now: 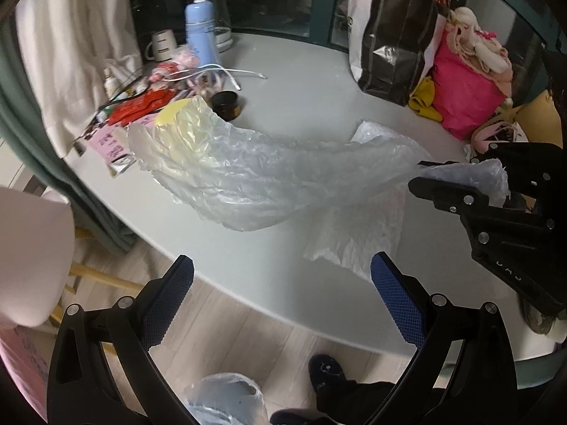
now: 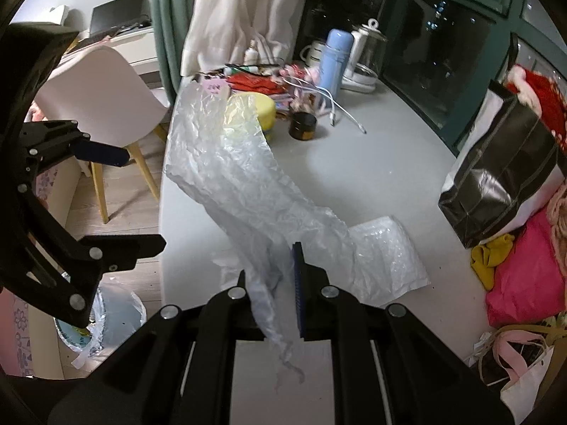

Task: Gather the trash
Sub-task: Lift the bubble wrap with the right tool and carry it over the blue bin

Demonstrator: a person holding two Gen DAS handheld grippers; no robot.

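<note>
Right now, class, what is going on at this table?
A person is clearing trash with two handheld grippers. The right gripper is shut on a crumpled clear plastic sheet, lifted off the grey table. The left gripper is open and empty. A lined bin waits on the floor; bubble wrap remains on the table.

Home, probably a living or dining room: cluttered table [image 1: 283, 71], curtain [image 2: 241, 10], chair [image 2: 106, 99], kettle [image 2: 368, 56], flask [image 1: 200, 32].

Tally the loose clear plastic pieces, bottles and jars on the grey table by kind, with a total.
Clear crinkled plastic sheet held in the right gripper: 1
Clear bubble-wrap piece lying flat on the table: 1
Tall light blue flask: 1
Dark amber glass jar: 1
Total: 4
</note>
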